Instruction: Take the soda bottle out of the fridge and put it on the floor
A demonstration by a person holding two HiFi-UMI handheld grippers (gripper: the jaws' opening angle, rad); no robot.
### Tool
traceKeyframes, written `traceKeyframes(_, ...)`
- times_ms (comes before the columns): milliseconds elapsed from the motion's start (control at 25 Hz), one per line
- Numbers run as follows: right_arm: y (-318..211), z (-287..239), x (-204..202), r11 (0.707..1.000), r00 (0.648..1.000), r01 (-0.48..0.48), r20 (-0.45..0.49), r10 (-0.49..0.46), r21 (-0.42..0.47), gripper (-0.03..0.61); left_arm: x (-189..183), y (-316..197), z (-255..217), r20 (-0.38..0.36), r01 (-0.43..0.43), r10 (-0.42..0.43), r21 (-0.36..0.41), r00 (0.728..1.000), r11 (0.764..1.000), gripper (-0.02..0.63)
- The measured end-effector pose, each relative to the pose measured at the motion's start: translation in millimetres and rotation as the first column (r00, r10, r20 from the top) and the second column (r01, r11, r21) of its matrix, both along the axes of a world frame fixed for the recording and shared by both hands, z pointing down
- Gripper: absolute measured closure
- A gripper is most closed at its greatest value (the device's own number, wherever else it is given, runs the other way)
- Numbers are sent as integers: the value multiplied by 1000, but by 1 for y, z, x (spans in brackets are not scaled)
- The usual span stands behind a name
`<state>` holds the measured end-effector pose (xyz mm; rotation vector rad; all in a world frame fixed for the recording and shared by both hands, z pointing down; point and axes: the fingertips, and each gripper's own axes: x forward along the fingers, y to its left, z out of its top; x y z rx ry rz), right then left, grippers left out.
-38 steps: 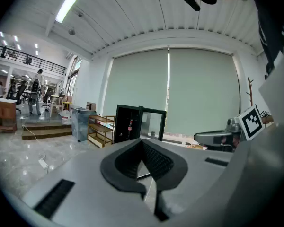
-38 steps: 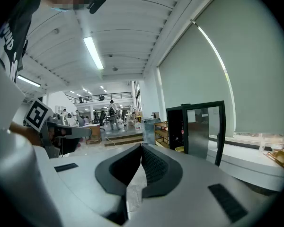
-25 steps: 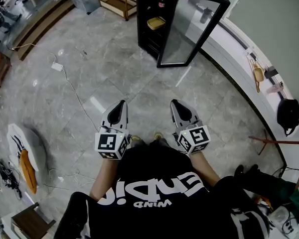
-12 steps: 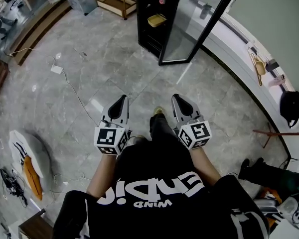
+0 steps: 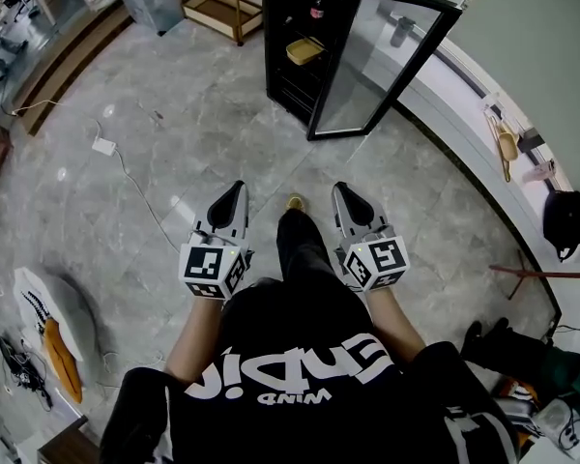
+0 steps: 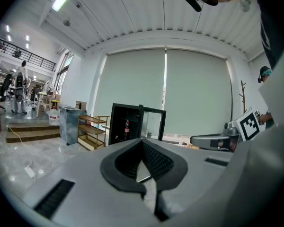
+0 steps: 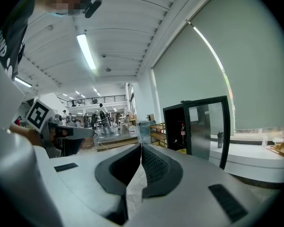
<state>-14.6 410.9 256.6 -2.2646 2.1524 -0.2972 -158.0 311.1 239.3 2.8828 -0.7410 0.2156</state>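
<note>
Over a grey marble floor [image 5: 155, 133], the left gripper [image 5: 234, 191] and right gripper [image 5: 344, 191] are closed, empty; far ahead, an open fridge [image 5: 288, 66] holds the bottle [image 6: 127, 128].

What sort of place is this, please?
Probably an open lab or workshop hall: a black glass-door fridge on the marble floor, a wooden shelf rack beside it, and a loose cable.

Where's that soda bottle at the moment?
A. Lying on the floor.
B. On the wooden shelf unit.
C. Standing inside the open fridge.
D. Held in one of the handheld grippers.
C: the soda bottle stands upright on a shelf inside the black fridge, whose glass door hangs open.
</note>
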Motion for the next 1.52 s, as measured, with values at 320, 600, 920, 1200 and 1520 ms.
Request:
traceKeyframes(320, -87, -13, 55, 1000, 1000, -4, -8, 4, 2, 554, 53, -83, -8, 0, 3, -3, -18, 1000, 1000, 606)
traceKeyframes(600, -164, -33, 111, 999, 999, 35, -21, -35, 18, 554, 115, -155, -32, -33, 15, -15, 1, 999, 1000, 606)
traceKeyframes(920, -229, -35, 169, 997, 997, 75, -11, -75, 15, 554, 178, -210, -38, -42, 22, -22, 15, 999, 1000, 606)
traceKeyframes(1200, -272, -31, 191, 997, 997, 76, 7, -76, 5, 554, 204, -251, -37, -33, 8, -8, 11, 999, 1000, 606)
traceKeyframes(1520, -324, -32, 211, 1000, 1000, -7, 20, 7, 3, 554, 240, -312, -42, -33, -95, 95, 8, 995, 995, 606)
